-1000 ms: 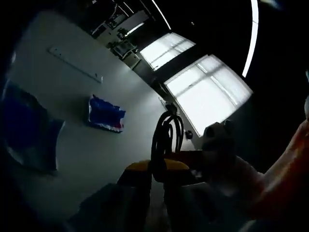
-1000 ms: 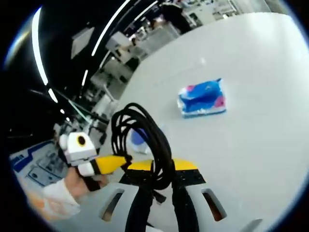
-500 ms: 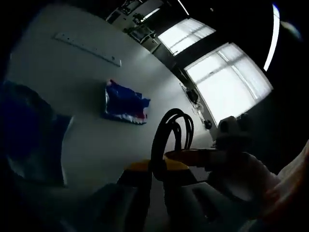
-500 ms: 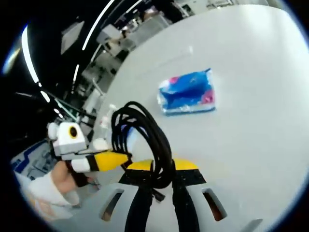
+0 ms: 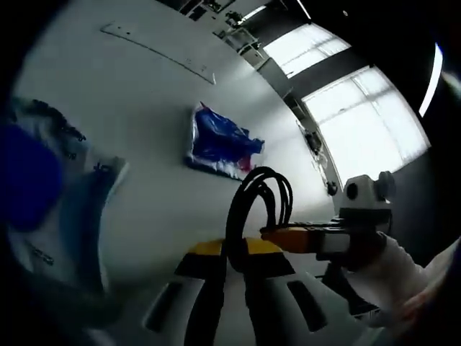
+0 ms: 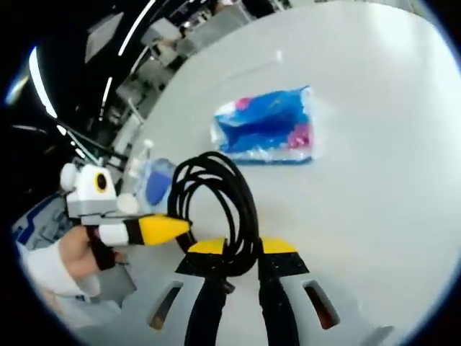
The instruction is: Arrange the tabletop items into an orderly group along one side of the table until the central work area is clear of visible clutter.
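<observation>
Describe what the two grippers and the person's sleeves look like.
Both grippers have white bodies with slotted cut-outs and black jaws capped in yellow. The right gripper shows this clearly, as does the left gripper. The person wears a white sleeve on the left arm.

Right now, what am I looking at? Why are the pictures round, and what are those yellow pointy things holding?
A person holds a grabbing tool, a pair of tongs, in each hand. A small camera rides on each tool, and its bulging lens makes the pictures round. One picture looks along the left tongs, the other along the right tongs. The yellow tips are the ends of the tongs. Both pairs pinch the same coiled black cable, lifted above a white table. On the table lies a blue and pink packet. A blue-capped bottle stands near it. In the left picture, a blue and white bag lies close by.
</observation>
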Demonstrator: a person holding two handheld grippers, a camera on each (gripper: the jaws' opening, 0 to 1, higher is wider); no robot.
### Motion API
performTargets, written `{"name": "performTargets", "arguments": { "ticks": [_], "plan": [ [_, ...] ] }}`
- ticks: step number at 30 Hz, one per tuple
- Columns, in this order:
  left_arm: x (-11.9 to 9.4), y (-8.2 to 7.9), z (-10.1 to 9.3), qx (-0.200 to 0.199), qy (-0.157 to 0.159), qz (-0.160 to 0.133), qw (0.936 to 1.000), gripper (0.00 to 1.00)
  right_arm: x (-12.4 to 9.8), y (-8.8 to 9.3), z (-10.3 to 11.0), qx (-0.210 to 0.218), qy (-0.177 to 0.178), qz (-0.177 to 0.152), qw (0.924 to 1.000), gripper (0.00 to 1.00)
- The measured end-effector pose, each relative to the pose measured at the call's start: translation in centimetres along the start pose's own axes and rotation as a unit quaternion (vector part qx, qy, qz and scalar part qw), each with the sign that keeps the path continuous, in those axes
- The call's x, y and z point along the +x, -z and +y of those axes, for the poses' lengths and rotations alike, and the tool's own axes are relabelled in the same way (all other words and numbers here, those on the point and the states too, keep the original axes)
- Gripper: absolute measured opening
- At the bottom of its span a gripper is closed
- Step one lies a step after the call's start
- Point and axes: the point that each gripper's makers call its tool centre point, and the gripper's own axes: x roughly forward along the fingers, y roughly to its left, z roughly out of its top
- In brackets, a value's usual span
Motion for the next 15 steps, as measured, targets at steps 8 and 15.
{"name": "performTargets", "arguments": {
  "ticks": [8, 15],
  "plan": [
    [0.9, -0.2, 0.5, -0.012, -0.027, -0.007, 0.9995, 0.05, 0.0, 0.1, -0.6, 0.009, 0.005, -0.005, 0.9999, 0.14],
    [0.7, -0.1, 1.6, -0.014, -0.060, -0.005, 0.9981, 0.05, 0.3, 0.3, -0.8, -0.005, 0.011, 0.003, 0.9999, 0.14]
  ]
}}
